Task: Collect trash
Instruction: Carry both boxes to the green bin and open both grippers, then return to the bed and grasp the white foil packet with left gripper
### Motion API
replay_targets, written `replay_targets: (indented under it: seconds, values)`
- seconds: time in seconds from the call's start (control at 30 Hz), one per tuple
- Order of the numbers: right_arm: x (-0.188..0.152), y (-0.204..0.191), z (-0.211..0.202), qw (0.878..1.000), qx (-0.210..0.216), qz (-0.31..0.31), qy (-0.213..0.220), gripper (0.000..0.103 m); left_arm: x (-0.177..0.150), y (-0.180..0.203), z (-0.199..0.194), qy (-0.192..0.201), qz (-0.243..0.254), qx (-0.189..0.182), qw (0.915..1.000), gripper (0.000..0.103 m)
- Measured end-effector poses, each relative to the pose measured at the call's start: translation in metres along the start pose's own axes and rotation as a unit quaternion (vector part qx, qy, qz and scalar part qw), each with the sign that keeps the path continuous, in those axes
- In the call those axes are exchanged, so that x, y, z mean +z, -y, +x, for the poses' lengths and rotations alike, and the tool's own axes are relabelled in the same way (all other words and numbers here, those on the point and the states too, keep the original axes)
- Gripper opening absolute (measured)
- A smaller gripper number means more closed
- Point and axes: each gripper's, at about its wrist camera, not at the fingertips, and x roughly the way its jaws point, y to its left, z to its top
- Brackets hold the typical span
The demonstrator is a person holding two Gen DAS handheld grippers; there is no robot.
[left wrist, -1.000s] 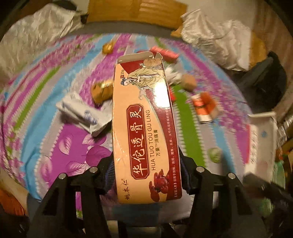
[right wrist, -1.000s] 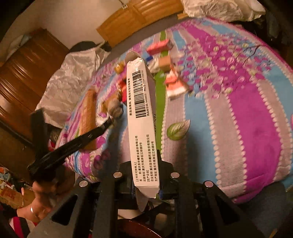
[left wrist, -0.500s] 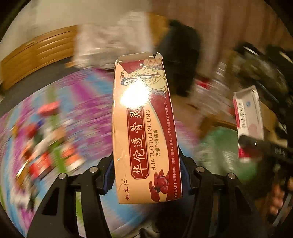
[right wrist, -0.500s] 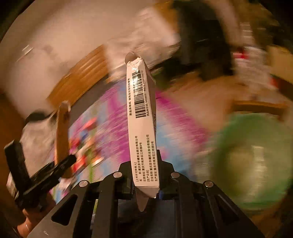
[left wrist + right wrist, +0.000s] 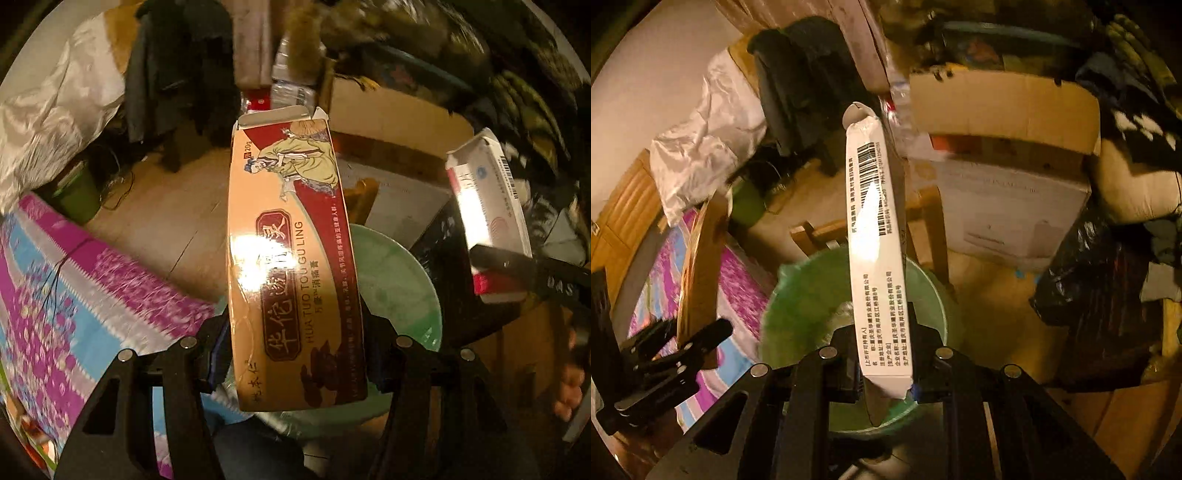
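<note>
My left gripper (image 5: 295, 363) is shut on a long orange and maroon medicine box (image 5: 291, 258) with its top flap open, held upright over a green trash bin (image 5: 399, 288). My right gripper (image 5: 882, 363) is shut on a narrow white box with a barcode (image 5: 877, 236), held upright over the same green bin (image 5: 801, 295). The white box also shows in the left wrist view (image 5: 487, 210) at the right, and the orange box edge-on in the right wrist view (image 5: 701, 258) at the left.
A bed with a purple, blue and white floral cover (image 5: 55, 302) lies to the left of the bin. Cardboard boxes (image 5: 1004, 110), a black bag (image 5: 1097, 266), a wooden stool (image 5: 931, 225), a dark chair (image 5: 798, 88) and a small green can (image 5: 77, 192) stand on the wooden floor.
Both grippers have swung from over the bed, where trash items lay, to the right and now hold their boxes above the green bin. Both stay shut on their boxes.
</note>
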Motion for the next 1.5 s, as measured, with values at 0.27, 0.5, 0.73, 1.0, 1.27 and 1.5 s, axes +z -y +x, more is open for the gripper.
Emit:
replay_targets:
  seconds: [0.27, 0.5, 0.73, 1.0, 1.27, 1.5]
  values:
    - [-0.017, -0.01, 0.048, 0.999, 0.013, -0.02, -0.03, 0.019, -0.008, 0.002, 0.029, -0.026, 0.013, 0.009, 0.9995, 0.055]
    - [-0.023, -0.016, 0.066, 0.998, 0.025, -0.03, -0.04, 0.019, -0.008, -0.003, 0.028, -0.025, 0.006, 0.011, 0.9996, 0.055]
    - [-0.022, -0.02, 0.074, 0.999, 0.024, -0.037, -0.03, 0.052, -0.01, -0.007, 0.03, -0.023, -0.003, 0.0, 0.9997, 0.077]
    - [-0.015, -0.002, 0.074, 0.999, 0.024, -0.017, -0.015, 0.053, -0.01, -0.011, 0.028, -0.016, -0.01, -0.002, 0.9998, 0.077]
    - [-0.015, -0.013, 0.064, 0.999, 0.028, -0.029, 0.018, 0.053, -0.02, -0.022, 0.012, 0.012, -0.019, 0.03, 0.9993, 0.077]
    - [-0.029, -0.057, 0.034, 0.988, 0.013, -0.072, 0.138, 0.064, -0.055, -0.067, -0.029, 0.087, -0.062, 0.145, 0.9837, 0.081]
